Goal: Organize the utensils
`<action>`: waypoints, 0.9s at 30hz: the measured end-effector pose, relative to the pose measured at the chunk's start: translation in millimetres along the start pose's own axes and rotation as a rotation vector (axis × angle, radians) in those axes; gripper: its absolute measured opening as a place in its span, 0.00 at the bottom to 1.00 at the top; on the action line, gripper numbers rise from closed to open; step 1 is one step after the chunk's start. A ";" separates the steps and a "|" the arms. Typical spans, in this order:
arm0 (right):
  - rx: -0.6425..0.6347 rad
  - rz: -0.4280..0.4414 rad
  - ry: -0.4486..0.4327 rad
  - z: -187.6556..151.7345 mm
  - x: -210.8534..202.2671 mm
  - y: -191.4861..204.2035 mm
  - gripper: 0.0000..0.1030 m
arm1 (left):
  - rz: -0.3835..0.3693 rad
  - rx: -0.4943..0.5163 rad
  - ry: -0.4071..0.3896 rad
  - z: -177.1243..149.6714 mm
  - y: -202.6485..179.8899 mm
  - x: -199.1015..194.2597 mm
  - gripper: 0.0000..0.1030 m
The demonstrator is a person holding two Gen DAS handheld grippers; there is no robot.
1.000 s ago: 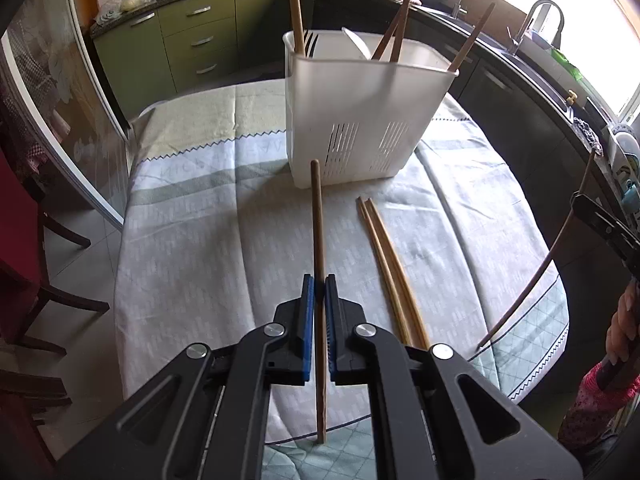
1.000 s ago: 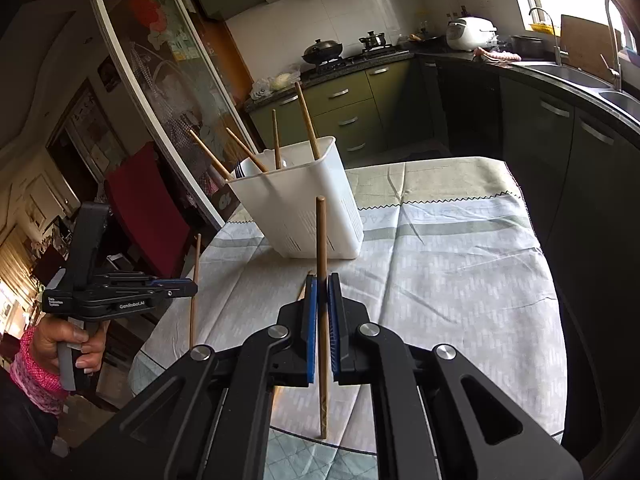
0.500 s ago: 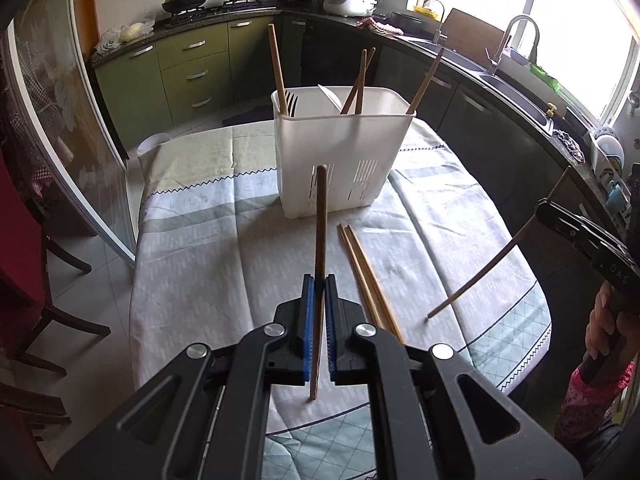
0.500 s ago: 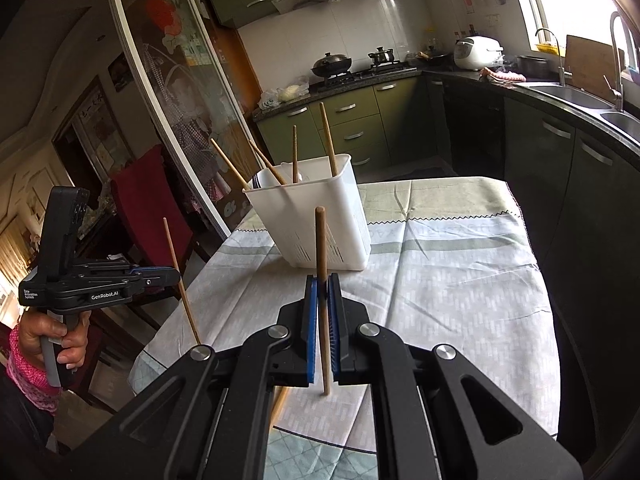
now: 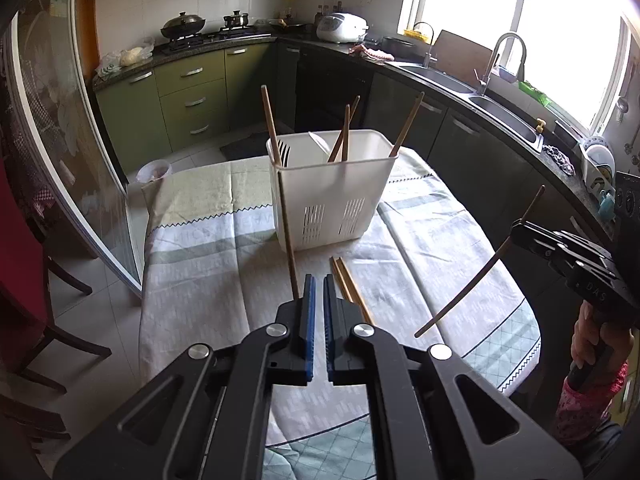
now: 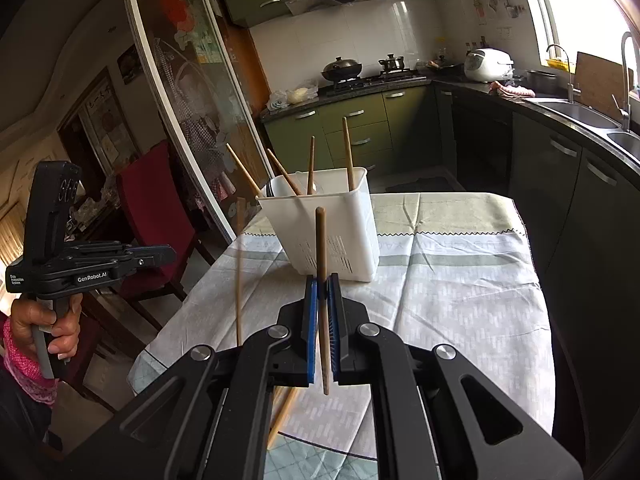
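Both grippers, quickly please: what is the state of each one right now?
Left gripper: closed, jaws empty; a loose chopstick is just ahead of them.
Right gripper: closed on an upright chopstick.

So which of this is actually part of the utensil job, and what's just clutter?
Job: white holder, standing chopsticks in it, right gripper with clamped chopstick, left gripper, brown chopstick beside it, chopstick pair lying flat.
Clutter: rice cooker, wok, red chair, cutting board.

A rice cooker sits near the sink.
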State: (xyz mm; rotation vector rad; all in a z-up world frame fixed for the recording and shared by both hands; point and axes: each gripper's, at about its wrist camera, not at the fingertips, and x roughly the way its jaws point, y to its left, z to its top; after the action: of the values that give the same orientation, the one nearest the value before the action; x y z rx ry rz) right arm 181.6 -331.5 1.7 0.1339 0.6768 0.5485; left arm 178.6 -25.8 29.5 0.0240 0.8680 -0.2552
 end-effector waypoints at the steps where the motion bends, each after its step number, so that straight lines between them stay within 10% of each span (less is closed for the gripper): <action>1: -0.005 0.000 0.000 2.2 0.2 0.4 0.06 | 0.000 0.005 -0.009 2.5 -1.5 -2.6 0.04; 9: -0.040 0.012 -0.013 12.0 -3.1 11.5 0.06 | 0.013 -0.056 0.096 8.0 13.4 32.0 0.04; 13: -0.044 0.015 -0.010 12.4 -3.4 12.7 0.06 | 0.040 -0.168 0.214 5.3 41.8 86.5 0.33; 27: -0.022 -0.007 -0.023 9.3 -19.7 -1.3 0.06 | 0.128 -0.271 0.291 9.7 75.5 203.1 0.21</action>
State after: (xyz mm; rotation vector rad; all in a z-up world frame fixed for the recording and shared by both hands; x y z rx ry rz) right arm 175.2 -342.4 19.6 0.1168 0.6480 0.5471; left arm 328.9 3.2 -124.2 -0.1385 1.1801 -0.0119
